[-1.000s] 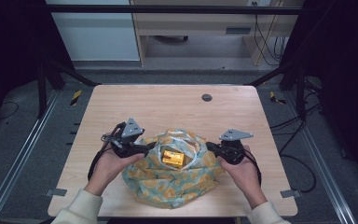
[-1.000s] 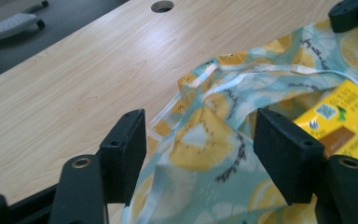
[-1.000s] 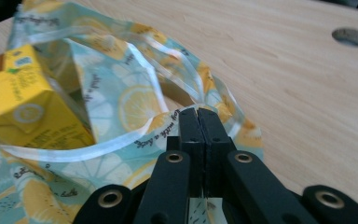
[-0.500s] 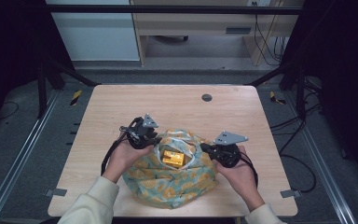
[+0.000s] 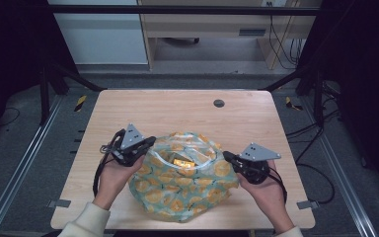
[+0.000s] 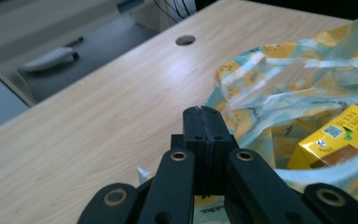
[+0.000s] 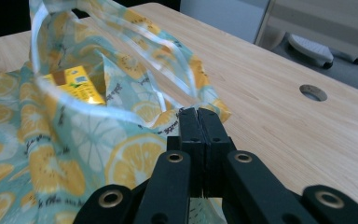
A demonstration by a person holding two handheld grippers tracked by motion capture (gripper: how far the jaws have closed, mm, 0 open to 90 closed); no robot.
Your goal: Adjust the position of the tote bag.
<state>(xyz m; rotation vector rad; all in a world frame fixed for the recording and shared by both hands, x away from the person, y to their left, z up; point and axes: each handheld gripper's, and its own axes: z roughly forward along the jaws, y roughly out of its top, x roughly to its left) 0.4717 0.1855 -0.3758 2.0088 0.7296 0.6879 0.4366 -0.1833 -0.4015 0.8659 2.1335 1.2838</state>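
Note:
A thin plastic bag (image 5: pixel 182 192) printed with lemons lies on the front middle of the table, mouth up. A yellow carton (image 5: pixel 183 161) sits inside it. My left gripper (image 5: pixel 147 143) is at the bag's left rim. Its jaws have just been closing and now stand shut, with bag film (image 6: pixel 142 175) caught low between them. In the left gripper view the carton (image 6: pixel 340 137) lies to the right. My right gripper (image 5: pixel 227 157) is shut on the bag's right rim. The right gripper view shows bag (image 7: pixel 74 140) and carton (image 7: pixel 74 84) left of the shut right gripper (image 7: pixel 198 114).
The wooden table (image 5: pixel 177 108) has a round cable hole (image 5: pixel 219 103) near its far edge. Dark frame posts stand at both far corners. A pale cabinet and a desk stand beyond the table. Bare wood stretches behind the bag.
My left gripper went in to the bag's left rim, shut there, and drew back to the left. The right gripper shifted slightly right and nearer. The bag's mouth is spread wider.

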